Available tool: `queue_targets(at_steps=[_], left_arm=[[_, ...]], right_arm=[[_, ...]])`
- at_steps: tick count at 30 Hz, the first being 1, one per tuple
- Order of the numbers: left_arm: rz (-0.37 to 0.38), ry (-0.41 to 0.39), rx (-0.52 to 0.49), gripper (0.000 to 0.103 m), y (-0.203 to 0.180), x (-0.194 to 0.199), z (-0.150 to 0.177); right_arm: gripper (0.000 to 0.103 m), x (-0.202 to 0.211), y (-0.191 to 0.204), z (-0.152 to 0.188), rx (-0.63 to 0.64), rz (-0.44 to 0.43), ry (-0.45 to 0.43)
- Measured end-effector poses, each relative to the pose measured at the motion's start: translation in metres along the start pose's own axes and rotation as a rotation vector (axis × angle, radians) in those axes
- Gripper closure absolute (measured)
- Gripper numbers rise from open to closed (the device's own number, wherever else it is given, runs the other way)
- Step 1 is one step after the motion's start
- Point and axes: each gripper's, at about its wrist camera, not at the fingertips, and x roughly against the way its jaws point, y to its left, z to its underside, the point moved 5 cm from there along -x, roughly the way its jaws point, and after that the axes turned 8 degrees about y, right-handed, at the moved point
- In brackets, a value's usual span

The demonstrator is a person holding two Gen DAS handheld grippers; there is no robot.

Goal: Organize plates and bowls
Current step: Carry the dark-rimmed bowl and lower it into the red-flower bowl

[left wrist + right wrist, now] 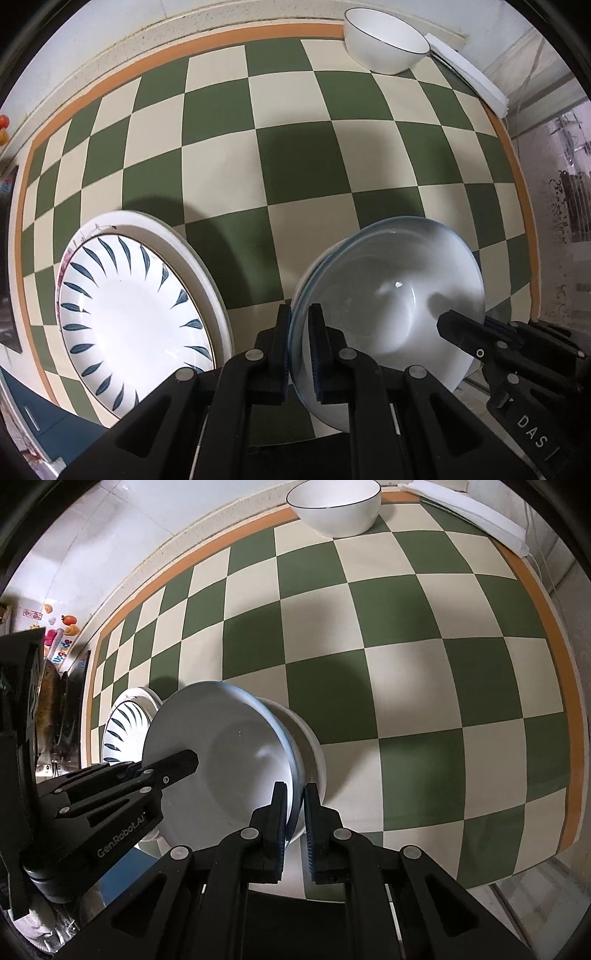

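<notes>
Checkered mat [295, 166], downward-pointing grippers, pinched bowl [399, 288]

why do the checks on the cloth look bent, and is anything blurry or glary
Left wrist: fisheye curves the checkered cloth; held bowl has a blurred rim and a small glare spot. Right wrist: same bulge, bowl's rim smeared, soft shadows on the cloth beyond it.

- Your right gripper [294, 805] is clamped on the near rim of the grey bowl [221, 760].
- Your left gripper [181, 762] pinches its opposite rim.
- A white bowl [334, 507] sits at the checkered mat's [406, 664] far edge.
</notes>
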Motion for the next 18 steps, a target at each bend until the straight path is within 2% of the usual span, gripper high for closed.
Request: queue_targets(at_steps=[9,18], left_arm=[[-0.056,0.009,-0.028,0.094,-0.004,-0.005,0.003],[-0.074,0.039,-0.030,0.094,-0.003,-0.019,0.005]], right_arm=[[0.092,0.000,0.001,0.000,-0.001,0.010,0.017],[0.093,-0.002,-0.003,-0.001,-0.015,0.000,0.021]])
